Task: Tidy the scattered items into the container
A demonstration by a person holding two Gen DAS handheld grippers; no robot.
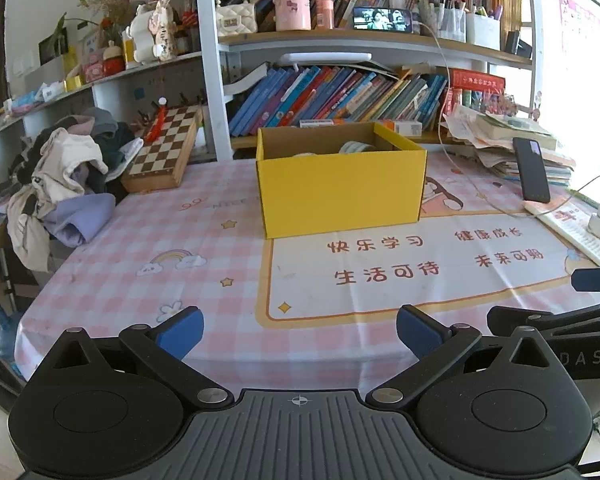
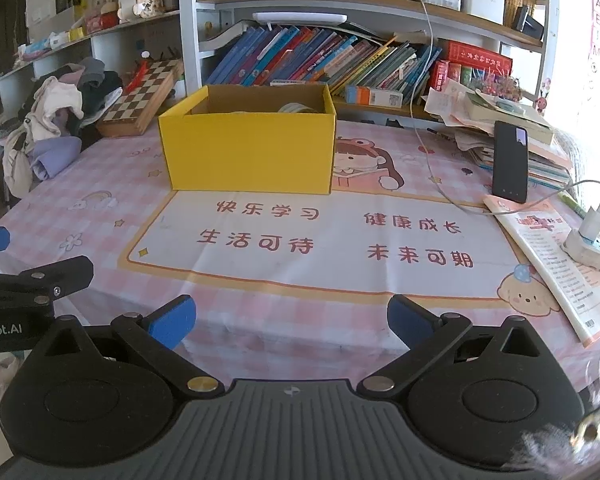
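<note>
**A:** Start at the left. What have you got?

**B:** A heap of clothes (image 1: 64, 184) off the counter's (image 1: 140, 248) left edge, a chessboard box (image 1: 160, 152) leaning behind it. My left tool (image 1: 300, 330) hangs low over the near edge, spread wide with nothing between its blue pads. I judge I'm holding it back there so the camera sees the whole surface.

**A:** And the container?

**B:** The yellow box (image 1: 340, 196) sits mid-counter, toward the back by the bookshelf, top open. Something pale and round, maybe a tape roll (image 1: 356, 147), shows just over the rim. I can't say what else is inside.

**A:** Anything loose to pick up?

**B:** I see nothing scattered on the printed mat in front of the box. Most likely the tidying is about finished.

**A:** Further right?

**B:** My right tool (image 2: 292, 322) is beside the left one, equally wide and empty. Beyond it a dark phone (image 2: 510, 164) is propped against a stack of papers (image 2: 500, 120), with a booklet (image 2: 556, 264) and a power strip (image 2: 592, 244) at the far right. Those look like desk fixtures, not my job.
</note>
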